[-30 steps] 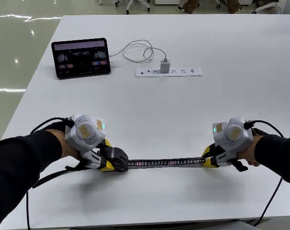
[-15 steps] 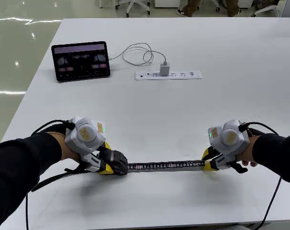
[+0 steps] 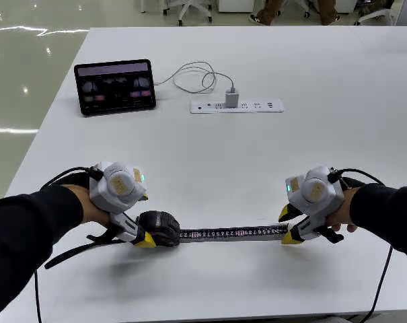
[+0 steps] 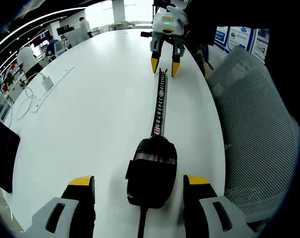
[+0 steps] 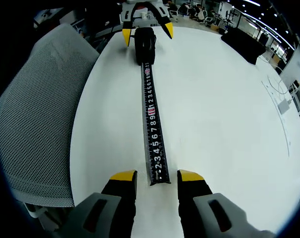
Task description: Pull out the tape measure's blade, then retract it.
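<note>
Left tool: your left tool stands wide open, one jaw on each side of the case. White surface shows in both gaps, so it touches nothing.
Right tool: your right tool is open only a little, its jaws flanking the tip of the blade. A thin gap shows on each side, so it grips nothing.
Tape measure: the black case lies on the surface near its front edge. The blade runs flat and straight from it across to your right tool.
Tools counted: two, one in each of your hands.
Tape measures counted: one.
Far side counted: one tablet, one power strip, one charger plugged into it, and one cable looping toward the tablet.
</note>
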The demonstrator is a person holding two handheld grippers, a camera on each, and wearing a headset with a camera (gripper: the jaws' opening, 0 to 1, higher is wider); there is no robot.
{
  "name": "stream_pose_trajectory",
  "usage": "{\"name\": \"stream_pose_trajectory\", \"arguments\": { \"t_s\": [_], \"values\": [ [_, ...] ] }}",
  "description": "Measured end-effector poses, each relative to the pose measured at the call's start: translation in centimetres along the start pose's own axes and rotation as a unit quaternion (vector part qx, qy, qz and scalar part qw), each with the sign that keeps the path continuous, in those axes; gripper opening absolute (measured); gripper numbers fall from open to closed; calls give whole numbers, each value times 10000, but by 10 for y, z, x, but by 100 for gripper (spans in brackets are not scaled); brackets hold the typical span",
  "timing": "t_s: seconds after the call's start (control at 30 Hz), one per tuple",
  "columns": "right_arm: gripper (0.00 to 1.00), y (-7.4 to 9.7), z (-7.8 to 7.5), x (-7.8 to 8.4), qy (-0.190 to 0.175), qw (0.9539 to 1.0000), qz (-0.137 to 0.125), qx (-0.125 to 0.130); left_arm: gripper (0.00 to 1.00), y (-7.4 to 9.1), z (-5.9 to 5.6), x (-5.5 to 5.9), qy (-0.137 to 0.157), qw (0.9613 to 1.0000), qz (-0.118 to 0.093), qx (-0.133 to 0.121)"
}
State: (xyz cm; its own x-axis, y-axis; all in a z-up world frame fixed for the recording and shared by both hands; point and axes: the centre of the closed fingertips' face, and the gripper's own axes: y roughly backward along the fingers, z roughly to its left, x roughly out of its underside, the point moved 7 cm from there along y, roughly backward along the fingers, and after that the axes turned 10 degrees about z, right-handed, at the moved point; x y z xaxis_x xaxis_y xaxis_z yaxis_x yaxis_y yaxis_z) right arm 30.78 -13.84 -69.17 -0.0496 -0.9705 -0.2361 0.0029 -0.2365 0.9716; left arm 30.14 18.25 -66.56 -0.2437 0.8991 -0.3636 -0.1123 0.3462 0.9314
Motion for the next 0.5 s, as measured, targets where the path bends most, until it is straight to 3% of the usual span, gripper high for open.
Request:
{"name": "stream_pose_trajectory", "arguments": {
  "t_s": [0.07,0.17,0.27,0.5],
  "values": [
    [31,0,0,1,-46,10000,-3,7,78,-1,-1,1,34,10000,24,-5],
    [36,1,1,3,-158,9999,24,65,85,-3,-3,2,404,9992,3,83],
    [40,2,2,5,-179,9997,5,143,99,-4,-4,3,616,9980,-58,98],
    [54,3,3,7,-339,9990,-164,228,100,1,-2,3,839,9963,-164,-82]
  ]
}}
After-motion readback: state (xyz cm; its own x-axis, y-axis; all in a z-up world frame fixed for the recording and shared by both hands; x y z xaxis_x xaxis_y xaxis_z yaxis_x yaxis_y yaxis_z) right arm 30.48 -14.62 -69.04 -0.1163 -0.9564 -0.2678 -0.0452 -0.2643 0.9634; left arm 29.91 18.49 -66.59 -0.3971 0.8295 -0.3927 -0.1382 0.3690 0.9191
